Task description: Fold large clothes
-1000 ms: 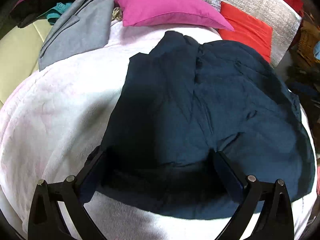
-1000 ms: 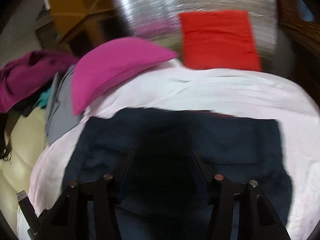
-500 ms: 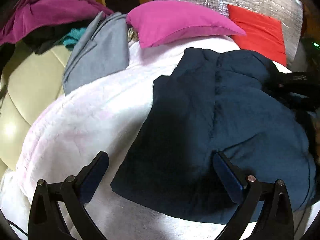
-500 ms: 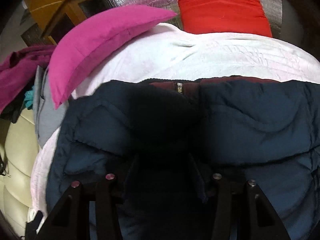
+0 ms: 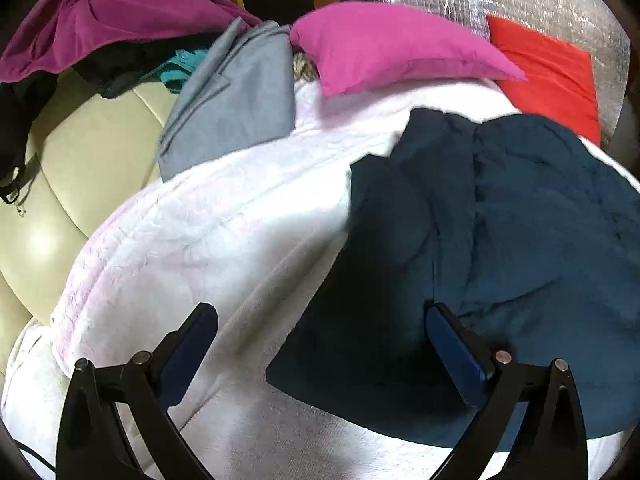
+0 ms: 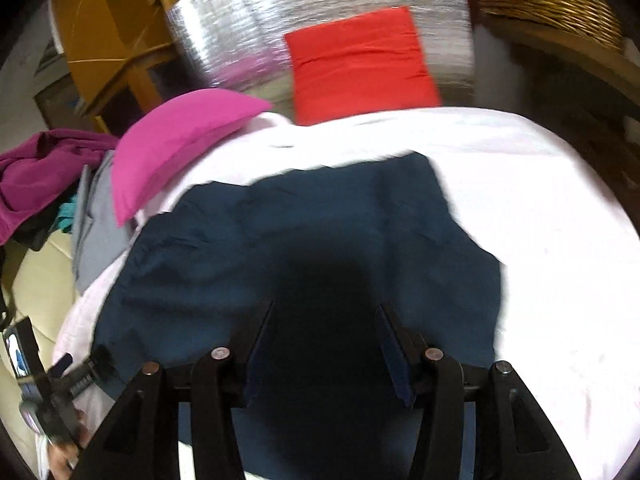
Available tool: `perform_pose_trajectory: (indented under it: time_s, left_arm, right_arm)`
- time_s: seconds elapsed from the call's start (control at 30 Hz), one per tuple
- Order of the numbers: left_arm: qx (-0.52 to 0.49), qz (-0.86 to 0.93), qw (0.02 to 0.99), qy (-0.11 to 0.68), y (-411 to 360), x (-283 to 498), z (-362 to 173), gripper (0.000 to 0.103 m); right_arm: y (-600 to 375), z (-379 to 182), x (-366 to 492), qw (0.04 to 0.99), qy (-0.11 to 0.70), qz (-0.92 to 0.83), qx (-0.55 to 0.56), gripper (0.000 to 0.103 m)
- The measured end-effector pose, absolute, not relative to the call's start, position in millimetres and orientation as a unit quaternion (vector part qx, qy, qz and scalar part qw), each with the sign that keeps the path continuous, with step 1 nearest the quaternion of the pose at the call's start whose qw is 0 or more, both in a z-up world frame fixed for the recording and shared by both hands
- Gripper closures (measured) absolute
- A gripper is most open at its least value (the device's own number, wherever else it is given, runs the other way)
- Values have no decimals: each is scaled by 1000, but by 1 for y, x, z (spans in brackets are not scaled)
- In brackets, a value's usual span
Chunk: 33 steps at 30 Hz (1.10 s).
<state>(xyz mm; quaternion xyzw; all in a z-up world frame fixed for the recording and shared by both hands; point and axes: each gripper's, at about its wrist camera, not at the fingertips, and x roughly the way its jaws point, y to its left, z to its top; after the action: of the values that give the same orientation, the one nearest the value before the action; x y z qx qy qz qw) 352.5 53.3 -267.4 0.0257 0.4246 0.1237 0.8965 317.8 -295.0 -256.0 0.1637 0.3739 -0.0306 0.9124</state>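
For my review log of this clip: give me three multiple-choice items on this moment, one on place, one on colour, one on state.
1. Where does the navy jacket lie?
A. on the white blanket
B. on the wicker basket
C. on the grey garment

2. What colour is the cushion against the silver panel?
A. green
B. red
C. yellow

3. How is the left gripper?
A. shut on the jacket
B. open, holding nothing
C. shut on the pillow

Answers: 1 A, blanket shows around it; 2 B, the red cushion leans there; 3 B, its fingers stand wide apart, nothing pinched.
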Motion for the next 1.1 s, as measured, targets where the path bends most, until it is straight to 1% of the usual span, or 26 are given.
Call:
perform_pose_trajectory:
  time_s: [0.13, 0.2, 0.4, 0.53, 0.63, 0.73, 0.83, 0.97, 1.0, 1.07, 1.1]
  left_arm:
    - [52, 118, 891, 435, 47, 355, -278, 0]
    - [50, 114, 891, 436, 48, 355, -279, 0]
    - [-9, 107, 888, 448, 69, 341, -274, 0]
    - [-33, 112, 894, 432, 82, 322, -263, 0]
    - [-40, 103, 902, 418, 86, 312, -257, 0]
    - [-37, 105, 892, 438, 88, 314, -266, 0]
    - [-38, 89, 871, 482, 86, 326, -286, 0]
    - [-55, 83, 868, 487, 92, 325, -287, 0]
    - [-60, 84, 868, 486, 94, 321, -286, 0]
    - [-74, 85, 869, 483, 99, 314, -281, 0]
    - [-83, 81, 870, 479, 102, 308, -278, 0]
  right_arm:
    - [-316, -290, 320, 891, 404, -41, 205, 48]
    - [-320, -301, 322, 886, 409, -30, 215, 48]
    - [-328, -288, 304, 882, 393, -18, 260, 48]
    - [-337, -276, 269, 887, 366, 2, 280, 48]
    - [-344, -279, 248, 881, 365, 8, 302, 48]
    - [-350, -298, 242, 866, 378, 6, 326, 48]
    - [-351, -322, 252, 847, 396, 13, 354, 48]
    - [-351, -316, 245, 849, 377, 12, 369, 48]
    - [-350, -312, 240, 851, 371, 17, 371, 48]
    - [-350, -304, 229, 854, 360, 25, 375, 39]
    - [-349, -301, 223, 855, 354, 30, 378, 37]
